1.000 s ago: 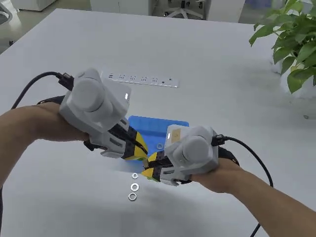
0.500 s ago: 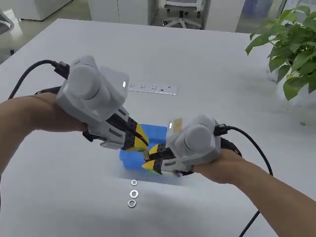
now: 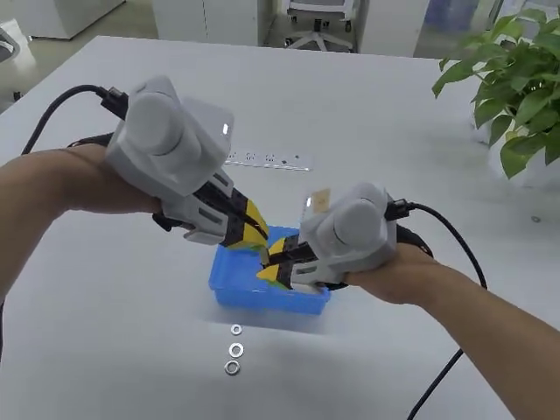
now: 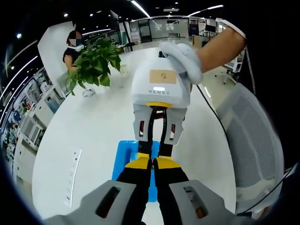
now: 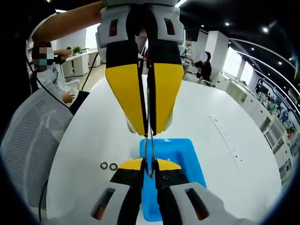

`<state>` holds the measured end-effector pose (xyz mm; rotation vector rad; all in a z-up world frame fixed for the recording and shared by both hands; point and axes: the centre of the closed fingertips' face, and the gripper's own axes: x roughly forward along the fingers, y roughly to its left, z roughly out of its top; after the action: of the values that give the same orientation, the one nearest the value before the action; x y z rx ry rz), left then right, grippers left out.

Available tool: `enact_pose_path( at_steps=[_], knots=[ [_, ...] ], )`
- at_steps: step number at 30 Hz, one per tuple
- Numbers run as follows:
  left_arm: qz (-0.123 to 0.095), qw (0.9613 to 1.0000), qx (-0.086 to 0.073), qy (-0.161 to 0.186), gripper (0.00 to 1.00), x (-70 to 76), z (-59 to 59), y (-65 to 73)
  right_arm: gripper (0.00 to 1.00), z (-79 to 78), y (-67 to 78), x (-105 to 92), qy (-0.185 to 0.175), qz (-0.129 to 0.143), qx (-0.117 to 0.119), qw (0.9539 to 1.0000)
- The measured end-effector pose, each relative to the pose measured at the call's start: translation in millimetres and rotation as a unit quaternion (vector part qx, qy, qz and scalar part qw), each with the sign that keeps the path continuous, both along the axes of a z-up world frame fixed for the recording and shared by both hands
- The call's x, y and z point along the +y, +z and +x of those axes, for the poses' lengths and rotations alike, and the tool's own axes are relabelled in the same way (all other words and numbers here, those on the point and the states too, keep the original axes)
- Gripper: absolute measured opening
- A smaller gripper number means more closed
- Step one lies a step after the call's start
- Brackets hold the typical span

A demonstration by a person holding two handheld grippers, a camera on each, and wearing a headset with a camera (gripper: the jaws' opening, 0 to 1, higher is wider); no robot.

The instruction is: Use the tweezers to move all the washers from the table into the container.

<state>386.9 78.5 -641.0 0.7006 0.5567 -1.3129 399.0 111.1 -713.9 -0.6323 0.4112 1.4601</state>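
Diagonally downward: tweezers [image 5: 146, 147], tips toward blue container [image 5: 183, 159].

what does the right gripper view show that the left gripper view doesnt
Right gripper view: the tweezers, thin metal running from between the left gripper's yellow jaws down toward the right gripper's jaws, and two washers lying side by side on the table beside the blue container.
Left gripper view: a leafy potted plant on the far part of the table.
Both: the blue container, the power strip, the white table and the opposite gripper facing the camera.
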Motion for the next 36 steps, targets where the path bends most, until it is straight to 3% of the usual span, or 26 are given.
enact_pose_path(
  at_steps=[10, 36],
  knots=[
    [0.002, 1.0, -0.002, -0.001, 0.06, -0.8, 16.7, -11.7, 0.1, 14.2, -10.5, -1.2, -0.003, -0.002, 0.002, 1.0],
    [0.008, 0.9995, 0.029, -0.008, 0.06, -1.6, 37.5, -55.5, 0.1, 29.6, -54.1, -4.9, -0.009, -0.015, 0.037, 0.9992]
  ],
)
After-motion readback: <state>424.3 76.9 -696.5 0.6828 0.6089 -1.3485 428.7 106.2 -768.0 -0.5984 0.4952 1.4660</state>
